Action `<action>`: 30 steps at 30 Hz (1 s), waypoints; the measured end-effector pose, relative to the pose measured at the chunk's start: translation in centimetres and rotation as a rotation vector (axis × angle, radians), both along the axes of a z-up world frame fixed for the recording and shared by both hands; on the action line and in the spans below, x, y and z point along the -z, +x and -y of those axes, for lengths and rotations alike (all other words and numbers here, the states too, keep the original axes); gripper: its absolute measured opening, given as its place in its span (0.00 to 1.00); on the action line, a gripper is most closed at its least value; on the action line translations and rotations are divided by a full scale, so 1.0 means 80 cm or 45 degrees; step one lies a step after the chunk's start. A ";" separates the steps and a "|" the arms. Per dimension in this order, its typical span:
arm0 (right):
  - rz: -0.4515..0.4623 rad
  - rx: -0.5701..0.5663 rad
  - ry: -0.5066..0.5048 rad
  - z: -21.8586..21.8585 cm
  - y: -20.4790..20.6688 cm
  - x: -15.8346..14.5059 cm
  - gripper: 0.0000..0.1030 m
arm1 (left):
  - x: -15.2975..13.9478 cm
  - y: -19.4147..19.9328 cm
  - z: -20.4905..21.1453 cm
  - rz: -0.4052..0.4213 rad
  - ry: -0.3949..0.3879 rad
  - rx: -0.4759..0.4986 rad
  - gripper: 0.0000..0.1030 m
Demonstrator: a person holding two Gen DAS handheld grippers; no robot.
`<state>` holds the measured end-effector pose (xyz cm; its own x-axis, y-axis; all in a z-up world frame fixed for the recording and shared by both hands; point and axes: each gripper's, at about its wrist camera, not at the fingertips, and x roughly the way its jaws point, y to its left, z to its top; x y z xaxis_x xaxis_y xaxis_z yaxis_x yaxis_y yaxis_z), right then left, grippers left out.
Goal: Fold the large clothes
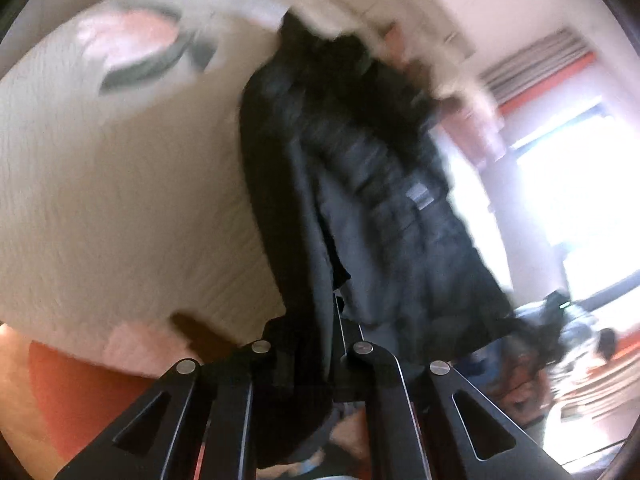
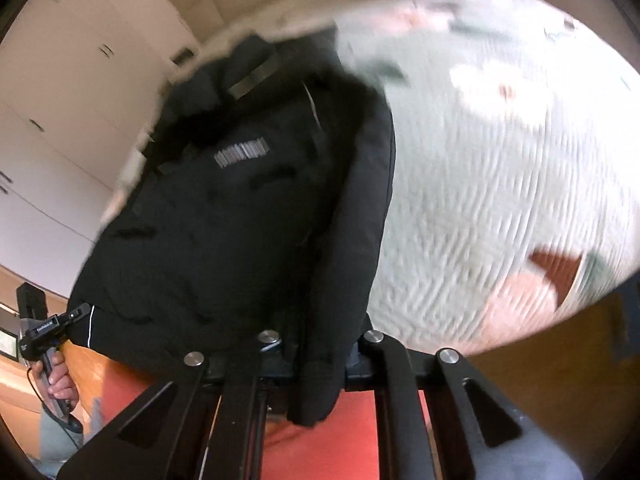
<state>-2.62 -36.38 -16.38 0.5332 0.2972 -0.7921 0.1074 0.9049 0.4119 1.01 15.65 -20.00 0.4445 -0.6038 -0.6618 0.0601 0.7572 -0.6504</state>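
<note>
Jacket (image 2: 240, 208) on bedspread (image 2: 500, 200)

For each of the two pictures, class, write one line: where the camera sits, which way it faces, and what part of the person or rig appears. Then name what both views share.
Left wrist: on the left gripper, facing along its fingers at the black jacket it clamps; no hand shows.
Right wrist: on the right gripper, also clamping the jacket; the person's left hand shows.
Shared: jacket, patterned white bedspread.
</note>
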 end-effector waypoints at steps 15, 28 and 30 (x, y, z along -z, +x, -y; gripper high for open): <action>0.370 0.102 0.131 0.064 0.231 -0.166 0.15 | -0.150 0.243 -0.032 0.400 -0.220 -0.198 0.16; -0.031 0.116 -0.319 0.005 0.491 0.034 0.20 | 0.039 0.481 0.047 0.080 0.217 -0.225 0.22; -0.008 0.118 -0.358 -0.001 0.490 0.052 0.21 | 0.052 0.485 0.039 0.089 0.144 -0.228 0.22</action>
<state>36.59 -36.27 -20.56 0.5427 0.0161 -0.8397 0.1967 0.9696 0.1458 39.80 12.52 -24.20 0.5849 -0.4351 -0.6846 -0.0397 0.8276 -0.5599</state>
